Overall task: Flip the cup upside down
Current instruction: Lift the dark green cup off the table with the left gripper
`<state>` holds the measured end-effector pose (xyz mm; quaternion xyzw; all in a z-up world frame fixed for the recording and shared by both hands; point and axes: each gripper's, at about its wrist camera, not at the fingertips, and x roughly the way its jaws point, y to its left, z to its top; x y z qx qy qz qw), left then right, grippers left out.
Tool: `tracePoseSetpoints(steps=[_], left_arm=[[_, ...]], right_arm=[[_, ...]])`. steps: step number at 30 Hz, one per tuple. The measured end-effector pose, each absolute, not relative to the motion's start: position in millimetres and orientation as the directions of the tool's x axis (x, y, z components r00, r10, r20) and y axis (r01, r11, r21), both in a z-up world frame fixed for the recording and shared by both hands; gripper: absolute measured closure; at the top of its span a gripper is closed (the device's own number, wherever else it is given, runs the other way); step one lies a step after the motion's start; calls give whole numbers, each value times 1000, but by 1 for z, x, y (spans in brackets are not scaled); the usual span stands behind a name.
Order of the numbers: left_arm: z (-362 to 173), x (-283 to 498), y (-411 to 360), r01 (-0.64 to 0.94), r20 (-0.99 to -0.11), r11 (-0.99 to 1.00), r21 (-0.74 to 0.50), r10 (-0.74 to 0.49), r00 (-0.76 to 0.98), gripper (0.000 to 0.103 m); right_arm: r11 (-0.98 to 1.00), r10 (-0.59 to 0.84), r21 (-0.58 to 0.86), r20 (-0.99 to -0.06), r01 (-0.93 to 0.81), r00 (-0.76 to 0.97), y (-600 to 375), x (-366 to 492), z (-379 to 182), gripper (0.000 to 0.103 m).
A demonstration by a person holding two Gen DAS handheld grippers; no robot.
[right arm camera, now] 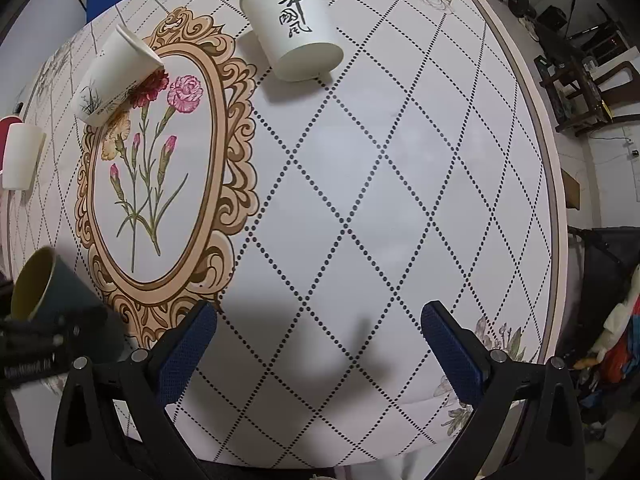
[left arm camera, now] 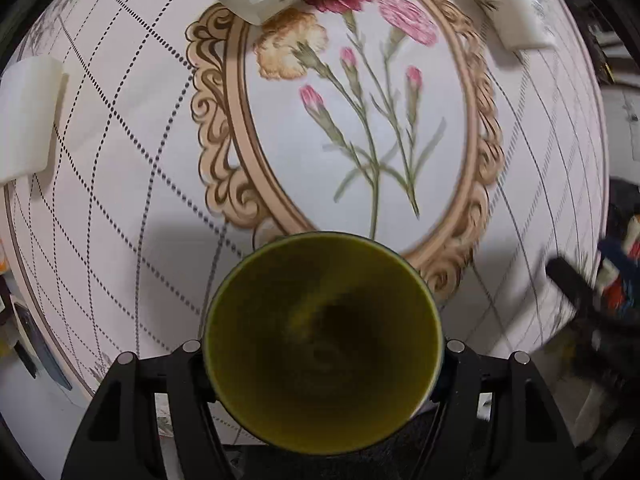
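My left gripper (left arm camera: 322, 350) is shut on a dark green cup (left arm camera: 322, 344) with a yellow-green inside. Its open mouth faces the left wrist camera and it is held above the table. In the right wrist view the same cup (right arm camera: 52, 292) shows at the lower left, tilted, with the left gripper (right arm camera: 32, 344) blurred around it. My right gripper (right arm camera: 320, 344) is open and empty above the tablecloth (right arm camera: 380, 200), its blue pads (right arm camera: 188, 348) wide apart.
Three white paper cups stand upside down on the round table: one with black calligraphy (right arm camera: 294, 26), one with a grass print (right arm camera: 116, 76) at the oval flower frame (right arm camera: 160, 176), one plain (right arm camera: 22, 156) at the left edge. Chairs and clutter lie beyond the table's right edge (right arm camera: 556, 200).
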<state>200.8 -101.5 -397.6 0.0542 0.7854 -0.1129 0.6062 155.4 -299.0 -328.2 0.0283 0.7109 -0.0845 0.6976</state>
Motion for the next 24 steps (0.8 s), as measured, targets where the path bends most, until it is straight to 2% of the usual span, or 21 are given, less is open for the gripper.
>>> tracePoseSetpoints(steps=[18, 24], left_arm=[[-420, 216, -95, 73, -956, 991, -110, -85, -280, 35], [-424, 215, -95, 65, -958, 991, -116, -94, -272, 25]], right_arm=[[982, -88, -90, -996, 166, -23, -294, 157, -327, 0], [980, -90, -94, -996, 175, -26, -295, 159, -326, 0]])
